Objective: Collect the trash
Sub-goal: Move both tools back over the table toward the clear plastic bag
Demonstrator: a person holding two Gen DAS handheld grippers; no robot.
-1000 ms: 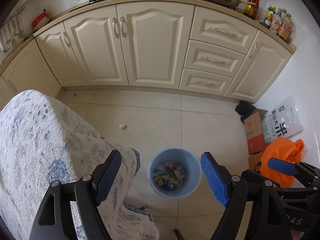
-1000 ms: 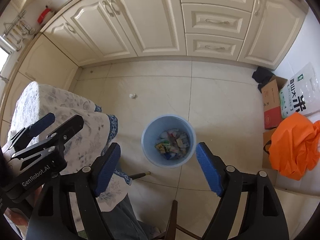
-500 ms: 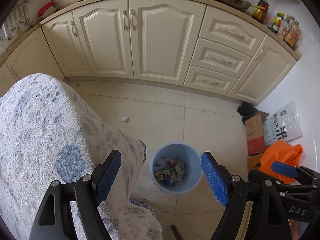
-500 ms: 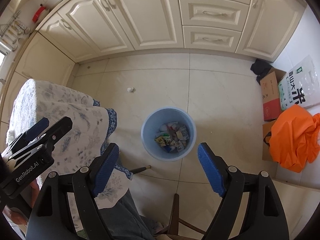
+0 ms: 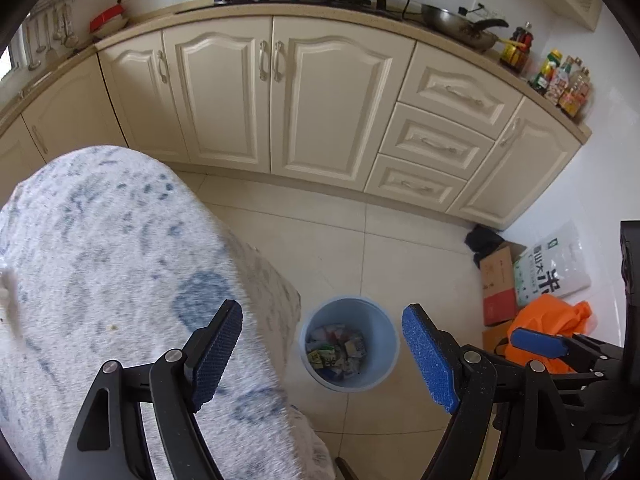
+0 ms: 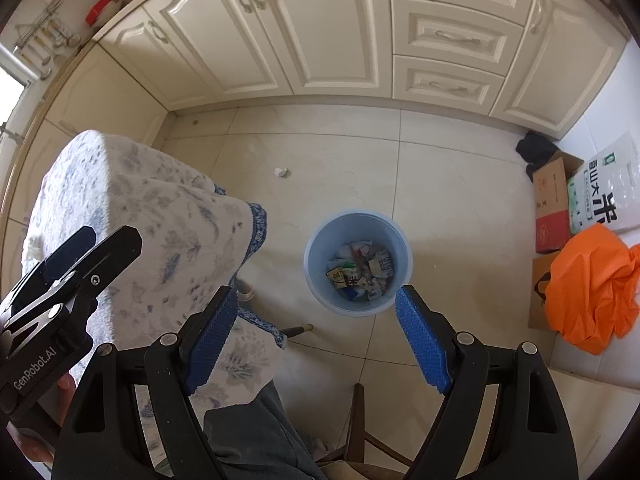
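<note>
My left gripper [image 5: 322, 350] and right gripper [image 6: 316, 338]: jaws wide apart, holding and touching nothing. Round light-blue plastic bin [image 6: 316, 236] of wrappers on the floor below.

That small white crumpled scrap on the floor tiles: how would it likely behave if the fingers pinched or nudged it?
The white scrap looks like wadded paper or tissue: probably very light and soft, crushing under the fingers. A nudge would likely skid it across the glossy floor tiles. Its irregular shape should keep it from rolling far.
</note>
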